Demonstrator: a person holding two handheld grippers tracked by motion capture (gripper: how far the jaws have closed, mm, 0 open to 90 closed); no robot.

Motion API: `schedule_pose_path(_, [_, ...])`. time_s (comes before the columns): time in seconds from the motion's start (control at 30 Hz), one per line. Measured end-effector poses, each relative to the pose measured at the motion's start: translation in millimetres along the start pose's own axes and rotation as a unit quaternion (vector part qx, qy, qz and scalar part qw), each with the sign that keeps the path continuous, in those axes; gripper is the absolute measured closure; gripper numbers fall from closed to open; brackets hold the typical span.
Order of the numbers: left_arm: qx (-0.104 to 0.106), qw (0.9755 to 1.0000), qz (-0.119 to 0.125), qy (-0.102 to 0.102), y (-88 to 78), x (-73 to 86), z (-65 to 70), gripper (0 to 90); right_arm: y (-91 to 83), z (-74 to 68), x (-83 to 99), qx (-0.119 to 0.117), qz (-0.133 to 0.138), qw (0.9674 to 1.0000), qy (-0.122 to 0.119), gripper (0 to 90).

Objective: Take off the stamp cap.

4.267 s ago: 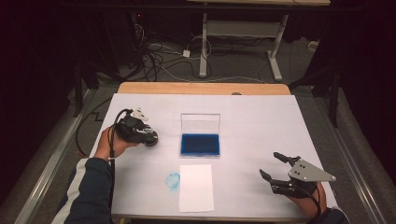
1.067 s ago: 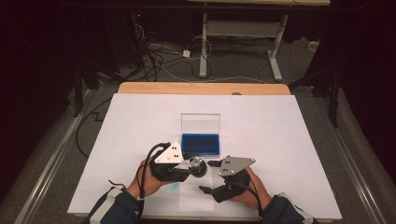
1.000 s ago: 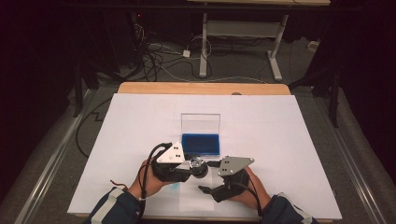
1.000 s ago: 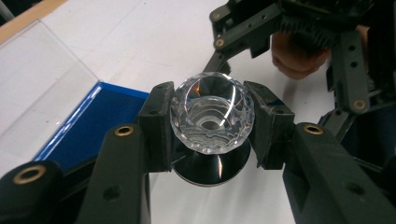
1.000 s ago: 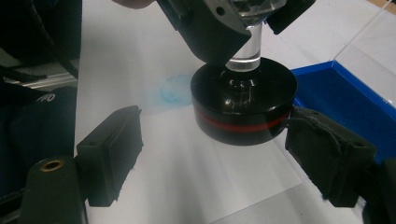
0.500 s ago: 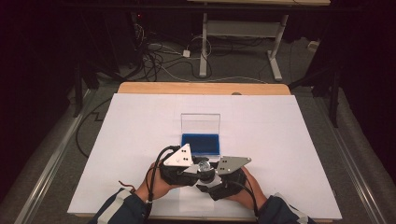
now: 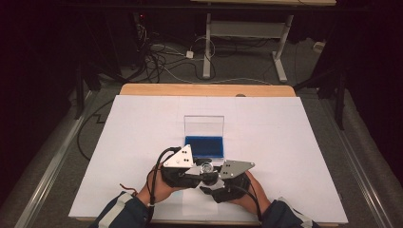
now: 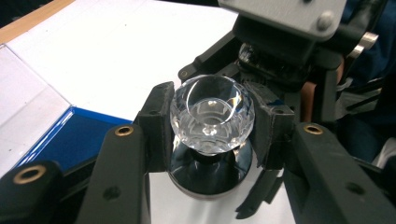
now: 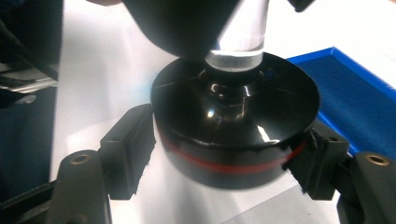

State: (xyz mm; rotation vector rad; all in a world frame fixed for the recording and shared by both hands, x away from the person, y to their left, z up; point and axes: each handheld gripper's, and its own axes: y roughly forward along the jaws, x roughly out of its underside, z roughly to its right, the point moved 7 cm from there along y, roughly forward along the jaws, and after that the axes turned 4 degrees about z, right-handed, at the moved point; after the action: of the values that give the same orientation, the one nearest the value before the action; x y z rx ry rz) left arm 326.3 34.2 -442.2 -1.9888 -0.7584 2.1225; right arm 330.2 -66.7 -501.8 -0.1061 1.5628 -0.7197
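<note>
Both hands have come together at the table's near edge; left gripper (image 8: 212, 140) clamps the crystal knob (image 8: 212, 114), right gripper (image 9: 224, 158) jaws just closing around its black base (image 9: 233, 126), directly below.

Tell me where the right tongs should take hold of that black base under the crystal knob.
Take the black base by its round side wall, at the red band, one pad on each side, coming in level from below the knob. The left tongs already clamp the faceted knob above, so only the base is free. The right tongs, whose jaws have just been closing, straddle it there, the right pad about touching.
</note>
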Motion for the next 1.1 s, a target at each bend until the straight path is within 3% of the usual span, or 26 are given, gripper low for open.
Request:
schedule_pose_path(0.17, [0.011,0.9997,0.014,-0.017,-3.0,-2.5,-1.0,54.2,-2.9,3.6,-1.6,0.025,0.014,0.9994,-0.018,32.2])
schedule_pose_path(0.33, [0.017,0.9994,0.020,-0.024,-4.9,-3.0,-2.1,54.2,-6.9,0.6,-6.7,0.024,0.033,0.9986,-0.035,37.5])
schedule_pose_path(0.63, [0.017,0.9993,0.023,-0.023,-5.7,-3.5,-2.2,54.2,-9.0,0.5,-6.8,0.026,0.034,0.9986,-0.033,38.4])
schedule_pose_path(1.1, [0.000,0.9995,0.027,-0.016,-15.1,-4.6,-7.2,54.3,-7.8,1.5,-0.5,0.022,0.003,0.9990,-0.040,38.7])
